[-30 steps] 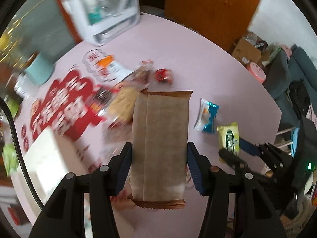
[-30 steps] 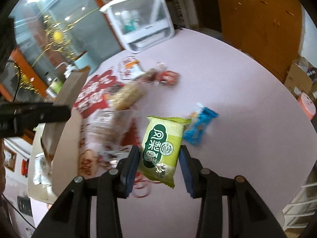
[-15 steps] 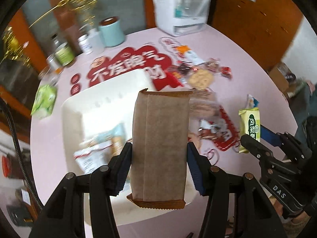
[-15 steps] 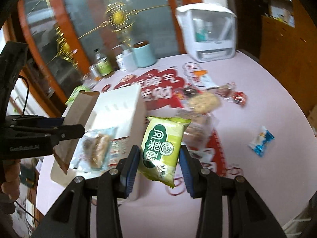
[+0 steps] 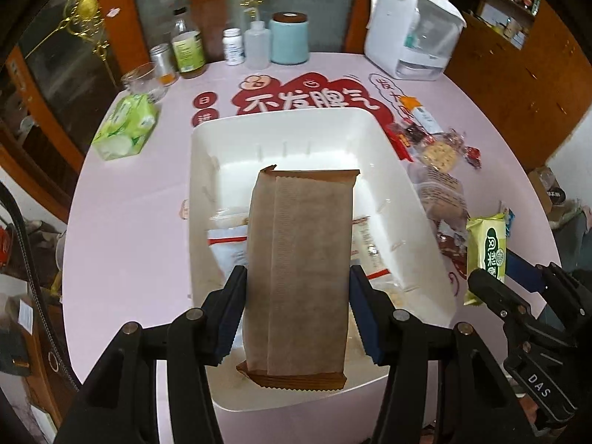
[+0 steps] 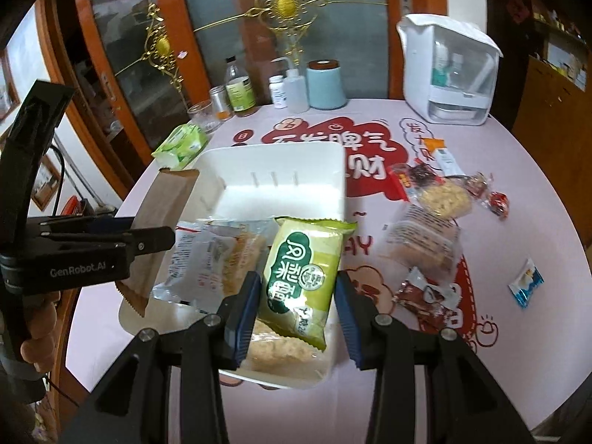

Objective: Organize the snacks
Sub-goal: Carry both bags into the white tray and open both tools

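Your left gripper (image 5: 298, 305) clamps a long brown paper-look snack packet (image 5: 299, 259) over the white plastic bin (image 5: 288, 125) (some packets inside); your right gripper (image 6: 294, 305) pinches a green pillow-shaped snack pack (image 6: 301, 273).

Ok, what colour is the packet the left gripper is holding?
Plain brown, with a darker brown crimped edge: the brown packet, clearest in the left wrist view.

Flat brown paper snack packet (image 5: 299, 270) and green plastic snack pack (image 6: 301, 270), both above rectangular white plastic bin (image 5: 285, 125).
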### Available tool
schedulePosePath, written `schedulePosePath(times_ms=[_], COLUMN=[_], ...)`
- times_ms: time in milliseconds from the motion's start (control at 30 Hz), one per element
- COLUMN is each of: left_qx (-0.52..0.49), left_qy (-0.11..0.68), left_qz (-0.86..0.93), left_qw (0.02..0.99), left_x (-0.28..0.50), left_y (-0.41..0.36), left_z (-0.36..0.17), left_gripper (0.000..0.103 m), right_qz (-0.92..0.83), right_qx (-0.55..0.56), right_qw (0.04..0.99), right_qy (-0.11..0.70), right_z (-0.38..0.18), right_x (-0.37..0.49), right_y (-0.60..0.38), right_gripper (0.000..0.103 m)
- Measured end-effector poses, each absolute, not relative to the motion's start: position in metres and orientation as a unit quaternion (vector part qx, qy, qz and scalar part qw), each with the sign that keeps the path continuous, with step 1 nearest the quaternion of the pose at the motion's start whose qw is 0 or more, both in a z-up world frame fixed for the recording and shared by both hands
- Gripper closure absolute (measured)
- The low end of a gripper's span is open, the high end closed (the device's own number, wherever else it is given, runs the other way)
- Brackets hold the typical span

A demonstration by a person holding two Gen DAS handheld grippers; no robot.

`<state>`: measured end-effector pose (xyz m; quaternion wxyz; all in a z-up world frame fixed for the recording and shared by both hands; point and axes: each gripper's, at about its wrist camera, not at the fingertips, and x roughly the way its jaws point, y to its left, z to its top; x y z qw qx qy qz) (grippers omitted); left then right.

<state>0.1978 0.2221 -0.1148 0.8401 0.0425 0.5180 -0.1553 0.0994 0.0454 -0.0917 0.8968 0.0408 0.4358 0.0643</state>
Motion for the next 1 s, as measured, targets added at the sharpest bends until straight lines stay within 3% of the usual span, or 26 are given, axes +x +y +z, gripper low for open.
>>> schedulePosePath(times_ms=[600,633,667,700,733,1000], left_qx=[0.042,0.040,0.036,0.032,0.027,0.024], left_qy=[0.462,0.459,0.455,0.451,0.446,0.449], left_qz=[-0.160,-0.159,-0.162,-0.163,-0.163,-0.147], left_qw=[0.872,0.873,0.875,0.877,0.879,0.881], left_x=[0.262,0.263,0.265,0.265,0.265,0.261], left_y=[0.215,0.215,0.215,0.216,0.217,0.223], left_z=[-0.079,-0.078,-0.076,-0.074,-0.072,-0.073], left_gripper=[0.048,0.040,0.023,0.014,0.006,0.006], right_qz=[0.064,0.060,0.060,0.062,0.063,0.075], right_qx=[-0.002,-0.003,-0.004,-0.005,-0.006,-0.006], right_qw=[0.906,0.906,0.907,0.909,0.911,0.913], right_qy=[0.419,0.420,0.417,0.412,0.407,0.400], right_z=[-0.083,-0.084,-0.083,-0.083,-0.082,-0.083], right_x=[0.140,0.141,0.140,0.138,0.136,0.121], right_y=[0.083,0.083,0.083,0.084,0.084,0.089], right_gripper=[0.058,0.055,0.044,0.034,0.030,0.027])
